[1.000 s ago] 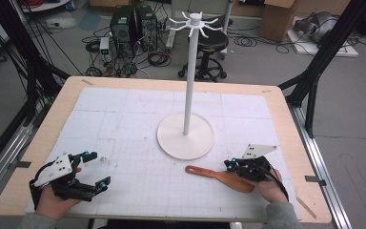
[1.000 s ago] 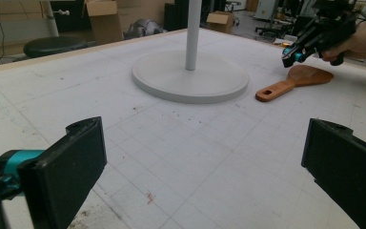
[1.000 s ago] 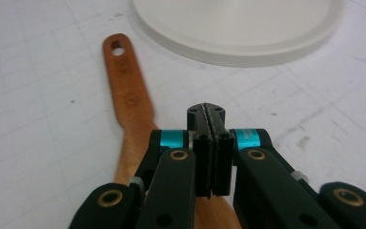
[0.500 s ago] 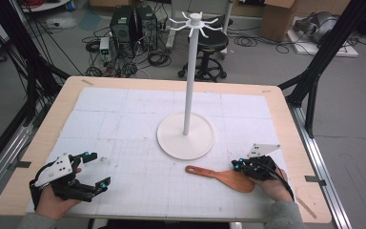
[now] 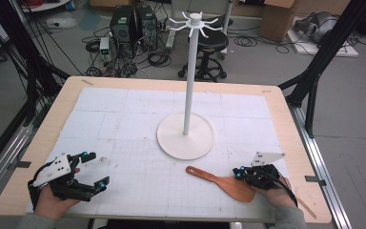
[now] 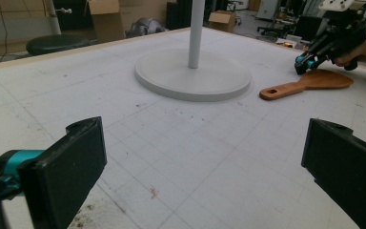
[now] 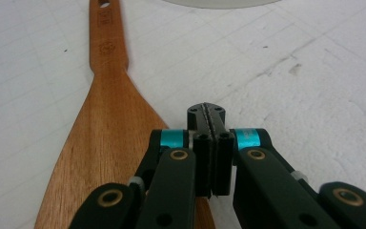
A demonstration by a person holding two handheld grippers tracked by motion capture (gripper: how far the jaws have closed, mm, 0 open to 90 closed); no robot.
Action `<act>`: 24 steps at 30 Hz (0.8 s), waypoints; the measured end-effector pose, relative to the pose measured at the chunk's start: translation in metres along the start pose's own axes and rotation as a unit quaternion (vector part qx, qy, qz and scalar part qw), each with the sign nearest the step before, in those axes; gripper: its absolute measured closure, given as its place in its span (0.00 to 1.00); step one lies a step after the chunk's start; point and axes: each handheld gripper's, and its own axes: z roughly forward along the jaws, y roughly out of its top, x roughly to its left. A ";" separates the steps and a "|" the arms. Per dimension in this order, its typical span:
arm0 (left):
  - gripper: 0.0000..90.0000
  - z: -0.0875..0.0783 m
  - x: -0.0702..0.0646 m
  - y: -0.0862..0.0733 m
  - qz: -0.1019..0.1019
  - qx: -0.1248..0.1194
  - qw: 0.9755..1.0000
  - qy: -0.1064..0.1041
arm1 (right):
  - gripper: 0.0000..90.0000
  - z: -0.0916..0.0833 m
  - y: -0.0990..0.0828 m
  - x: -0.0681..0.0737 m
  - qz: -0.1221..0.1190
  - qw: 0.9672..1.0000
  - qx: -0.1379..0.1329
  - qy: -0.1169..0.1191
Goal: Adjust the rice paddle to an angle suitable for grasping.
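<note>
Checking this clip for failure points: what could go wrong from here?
The right tool is shut with nothing between its jaws, beside the spatula; it must open first, or it may just push the flat spatula across the table. The spatula lies flat, so a grip could slip. The tall stand is close and could be knocked.

We carry two black hand-held grippers, the left gripper (image 5: 91, 169) and the right gripper (image 5: 238, 172), each topped with a pale grey three-cornered plate (image 5: 266, 158). Teal collars (image 7: 174, 139) and brass-coloured pivot pins (image 7: 177, 154) mark the linked black arms; flat black pads (image 6: 69, 168) form the fingertips. Grey sleeves (image 5: 286, 218) cover our wrists.
</note>
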 end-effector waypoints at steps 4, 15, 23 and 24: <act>0.02 0.000 -0.001 0.000 -0.001 0.001 1.000 -0.002 | 0.99 -0.003 -0.001 0.010 -0.007 1.000 0.007 -0.001; 0.02 0.001 0.001 0.001 0.000 0.001 1.000 -0.002 | 0.99 -0.009 -0.005 0.028 -0.024 1.000 0.018 -0.002; 0.02 0.003 0.001 0.001 0.000 0.001 1.000 -0.003 | 0.99 -0.012 -0.004 0.030 -0.022 1.000 -0.001 -0.002; 0.02 0.003 0.001 0.001 0.001 0.002 1.000 -0.003 | 0.99 -0.015 -0.001 0.030 -0.021 1.000 -0.016 -0.004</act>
